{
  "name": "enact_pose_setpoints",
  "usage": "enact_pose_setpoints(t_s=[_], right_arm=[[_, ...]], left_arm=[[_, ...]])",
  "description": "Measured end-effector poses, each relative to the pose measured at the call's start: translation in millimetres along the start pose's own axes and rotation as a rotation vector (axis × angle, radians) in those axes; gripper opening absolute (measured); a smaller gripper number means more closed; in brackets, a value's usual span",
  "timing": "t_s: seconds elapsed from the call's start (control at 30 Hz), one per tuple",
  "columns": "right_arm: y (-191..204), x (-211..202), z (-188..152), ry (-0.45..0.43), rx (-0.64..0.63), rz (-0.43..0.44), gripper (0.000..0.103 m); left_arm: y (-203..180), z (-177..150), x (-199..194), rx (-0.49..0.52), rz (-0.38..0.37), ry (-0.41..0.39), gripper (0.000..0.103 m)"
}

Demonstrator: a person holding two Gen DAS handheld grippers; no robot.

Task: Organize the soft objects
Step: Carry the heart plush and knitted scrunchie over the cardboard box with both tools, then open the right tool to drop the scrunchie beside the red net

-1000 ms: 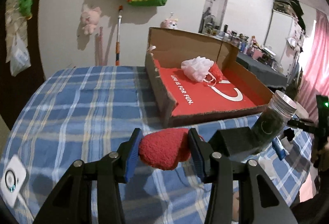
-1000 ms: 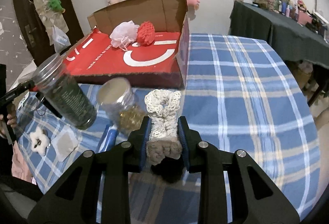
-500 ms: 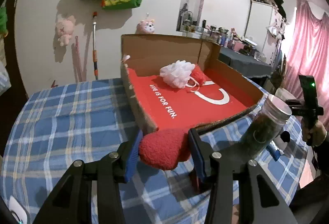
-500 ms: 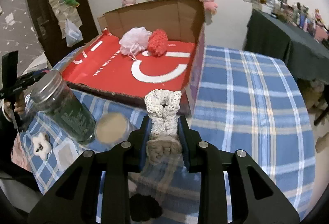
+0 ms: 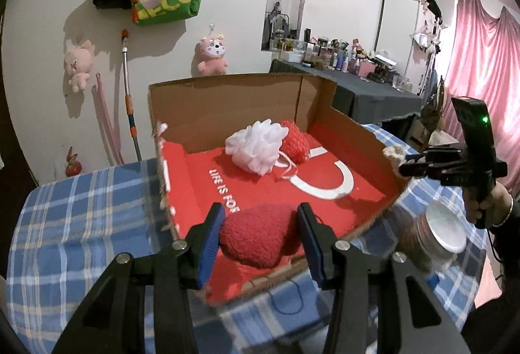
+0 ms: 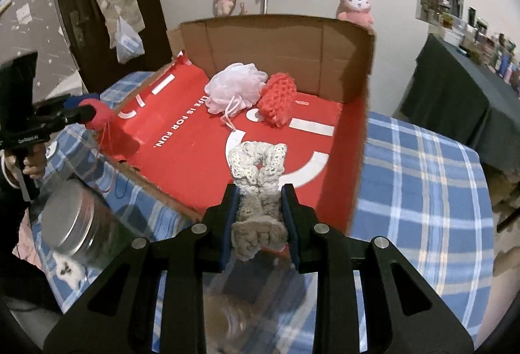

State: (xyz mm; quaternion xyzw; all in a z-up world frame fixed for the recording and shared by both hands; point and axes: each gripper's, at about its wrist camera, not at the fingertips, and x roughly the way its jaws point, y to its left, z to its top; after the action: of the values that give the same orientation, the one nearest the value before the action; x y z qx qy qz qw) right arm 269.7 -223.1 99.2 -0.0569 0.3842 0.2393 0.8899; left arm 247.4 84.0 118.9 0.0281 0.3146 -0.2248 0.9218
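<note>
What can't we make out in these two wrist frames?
- Jar contents, right wrist view: motion blur and glare on the glass.
- Table patch under the right gripper: smeared by blur, fingers cover it.
- Underside of the red plush in the left gripper: hidden by the pads.
- Bottles on the dark side table, left wrist view: too small.
- Person: only a hand shows, cut off at the edge.
</note>
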Motion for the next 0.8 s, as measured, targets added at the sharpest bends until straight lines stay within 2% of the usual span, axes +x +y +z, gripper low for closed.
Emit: enact_pose_setpoints(t_s=[0.23, 0.53, 0.8], right_arm=[[2, 46, 29, 0.125, -0.015, -0.060, 0.026], [-8, 107, 58, 0.283, 0.008, -0.161, 0.026], [-9, 132, 64, 0.357, -0.014, -0.215, 0.027]], left_arm=[[-9, 23, 46, 0.008, 0.070, 0.094, 0.049], [-8, 37, 108, 0.016, 0.174, 0.237, 0.049], [-2, 36, 140, 0.017, 0.253, 0.319, 0.049]])
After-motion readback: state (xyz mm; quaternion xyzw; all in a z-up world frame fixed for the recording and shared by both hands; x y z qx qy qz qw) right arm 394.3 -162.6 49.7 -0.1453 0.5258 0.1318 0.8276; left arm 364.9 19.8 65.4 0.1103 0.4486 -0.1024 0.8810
